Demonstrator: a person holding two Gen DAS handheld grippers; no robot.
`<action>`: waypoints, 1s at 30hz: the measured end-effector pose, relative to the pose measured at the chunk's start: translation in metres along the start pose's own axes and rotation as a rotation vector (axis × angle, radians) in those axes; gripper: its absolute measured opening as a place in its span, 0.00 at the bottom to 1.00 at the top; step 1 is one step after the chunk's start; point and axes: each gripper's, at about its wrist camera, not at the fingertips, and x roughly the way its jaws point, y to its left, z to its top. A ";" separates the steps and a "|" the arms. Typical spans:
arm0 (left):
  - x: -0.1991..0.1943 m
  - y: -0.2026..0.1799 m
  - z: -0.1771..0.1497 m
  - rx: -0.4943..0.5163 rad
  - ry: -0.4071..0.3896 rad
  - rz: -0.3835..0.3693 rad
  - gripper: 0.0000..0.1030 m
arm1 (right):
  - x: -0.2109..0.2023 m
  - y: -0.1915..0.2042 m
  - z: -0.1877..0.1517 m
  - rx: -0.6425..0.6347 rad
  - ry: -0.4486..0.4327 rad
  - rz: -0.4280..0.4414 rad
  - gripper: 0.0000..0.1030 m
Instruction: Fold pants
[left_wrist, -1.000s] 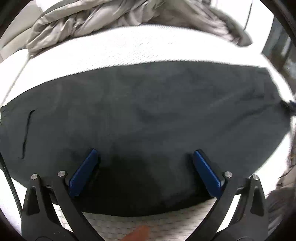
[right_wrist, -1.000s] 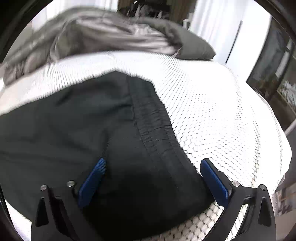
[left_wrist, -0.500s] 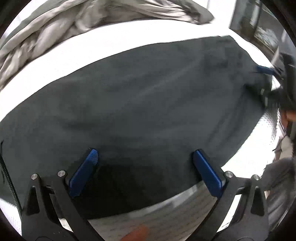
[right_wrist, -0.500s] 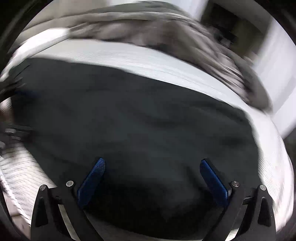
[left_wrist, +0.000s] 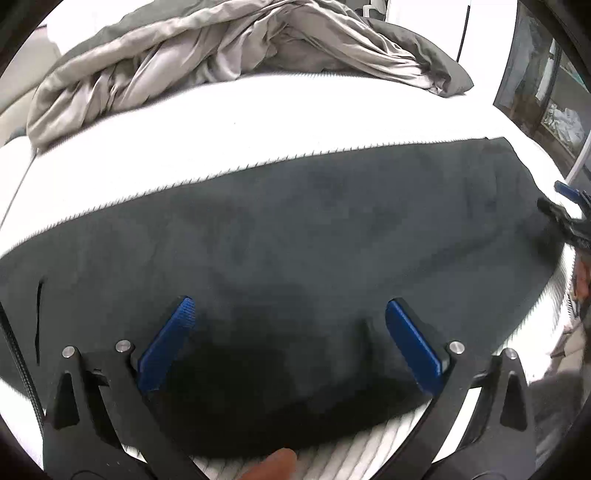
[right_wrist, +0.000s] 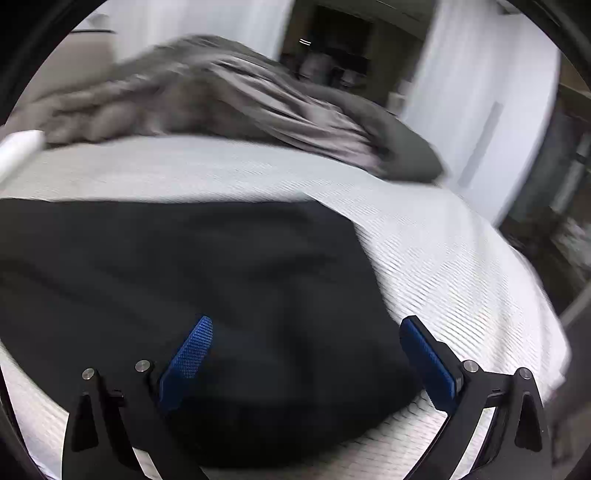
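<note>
Black pants (left_wrist: 295, 240) lie spread flat across a white mattress (left_wrist: 258, 125). My left gripper (left_wrist: 288, 314) is open, its blue pads hovering over the near edge of the pants, holding nothing. My right gripper (right_wrist: 306, 328) is open over the right end of the pants (right_wrist: 184, 266), also empty. The right gripper also shows in the left wrist view (left_wrist: 569, 218) at the far right edge of the pants. A pocket slit (left_wrist: 38, 314) shows at the left end.
A crumpled grey duvet (left_wrist: 229, 55) is piled at the far side of the mattress; it also shows in the right wrist view (right_wrist: 229, 99). White mattress (right_wrist: 443, 258) extends right of the pants. A dark glass door (left_wrist: 546, 85) stands at the right.
Both grippers have swung around over the pants while staying open. The right wrist view turned back toward the pants' right end; the left view returned to face the duvet.
</note>
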 end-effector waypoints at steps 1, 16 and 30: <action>0.008 -0.008 0.011 0.010 0.007 0.013 0.99 | 0.000 0.014 0.005 -0.005 -0.001 0.060 1.00; 0.075 0.005 0.037 0.002 0.131 0.001 1.00 | 0.117 0.049 0.044 -0.206 0.181 0.057 0.97; 0.074 0.003 0.088 -0.147 0.054 0.011 0.99 | 0.078 0.031 0.083 0.022 0.074 0.121 0.96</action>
